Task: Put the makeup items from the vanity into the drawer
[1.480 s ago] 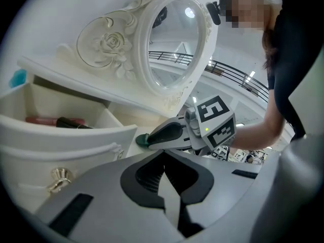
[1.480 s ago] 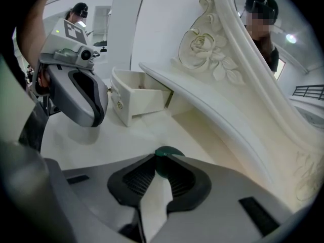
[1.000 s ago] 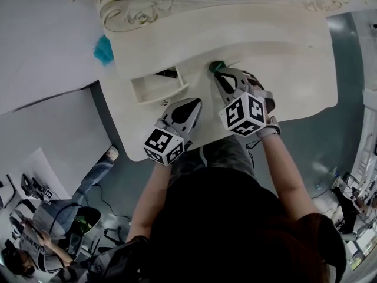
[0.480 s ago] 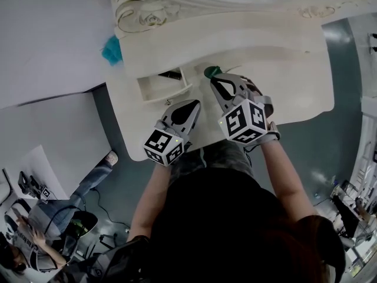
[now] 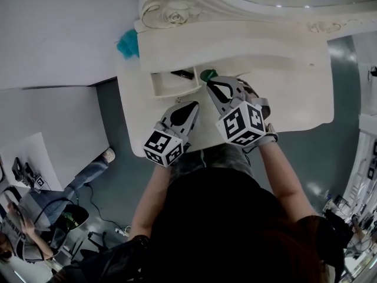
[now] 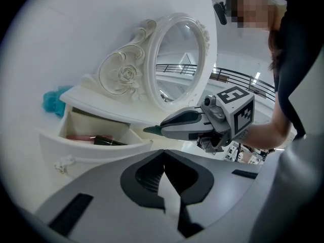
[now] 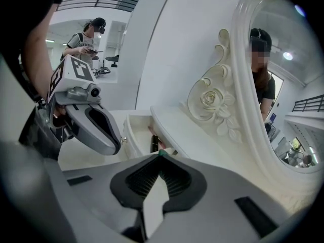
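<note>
The white vanity point(image 5: 283, 69) has one small drawer point(image 5: 171, 86) pulled open at its left front. Inside the drawer lie a black makeup item point(image 5: 182, 74) and a pink one point(image 6: 81, 136). My right gripper point(image 5: 211, 80) is shut on a small green makeup item point(image 5: 207, 75), held just right of the drawer's open corner; its green tip point(image 7: 162, 153) peeks past the jaws. My left gripper point(image 5: 193, 104) hovers in front of the drawer, shut with nothing between its jaws. From the left gripper view, the right gripper point(image 6: 152, 130) reaches in with the green item point(image 6: 151, 130).
An ornate oval mirror point(image 6: 177, 59) stands at the back of the vanity. A teal fluffy thing point(image 5: 126, 43) sits at the vanity's left end. A seated person point(image 5: 26, 217) is on the floor side at lower left.
My right gripper has carried the green item left, closer to the open drawer. The left gripper has stayed in place while the head view shifted.
</note>
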`<state>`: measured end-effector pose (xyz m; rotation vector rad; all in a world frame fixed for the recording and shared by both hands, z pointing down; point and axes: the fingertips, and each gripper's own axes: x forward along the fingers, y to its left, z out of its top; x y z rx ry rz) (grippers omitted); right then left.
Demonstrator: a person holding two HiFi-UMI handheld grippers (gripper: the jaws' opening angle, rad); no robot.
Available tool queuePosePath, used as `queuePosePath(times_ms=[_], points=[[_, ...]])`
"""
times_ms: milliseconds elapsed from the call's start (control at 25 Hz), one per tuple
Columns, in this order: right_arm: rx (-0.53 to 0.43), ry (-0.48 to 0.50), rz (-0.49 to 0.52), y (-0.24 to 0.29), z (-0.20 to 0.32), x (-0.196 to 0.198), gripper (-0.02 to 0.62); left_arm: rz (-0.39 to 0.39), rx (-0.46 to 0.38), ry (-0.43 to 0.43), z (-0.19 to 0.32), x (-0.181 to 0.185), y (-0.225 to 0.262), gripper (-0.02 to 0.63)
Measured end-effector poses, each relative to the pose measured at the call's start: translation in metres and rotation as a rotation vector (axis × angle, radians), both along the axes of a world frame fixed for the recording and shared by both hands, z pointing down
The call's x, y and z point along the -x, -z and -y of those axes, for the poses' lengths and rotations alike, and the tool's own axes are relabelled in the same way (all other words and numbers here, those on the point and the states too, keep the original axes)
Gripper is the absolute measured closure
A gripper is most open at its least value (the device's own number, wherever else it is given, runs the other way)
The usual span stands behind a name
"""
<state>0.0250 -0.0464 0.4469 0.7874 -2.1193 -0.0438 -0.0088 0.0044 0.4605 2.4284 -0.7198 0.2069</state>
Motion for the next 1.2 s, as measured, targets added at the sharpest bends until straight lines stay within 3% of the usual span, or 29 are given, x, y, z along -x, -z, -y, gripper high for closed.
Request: queuePosePath(times_ms=[680,1200], points=[[0.027,0.181,-0.003,-0.006,0.001,0.077,0.557,0.001,-0.006,0.176,0.001,0.068,0.001,0.592],[0.064,0.235,-0.029,-0.016,0.004,0.116,0.555,-0.001,-0.004,0.263,-0.001,0.108,0.0,0.592]])
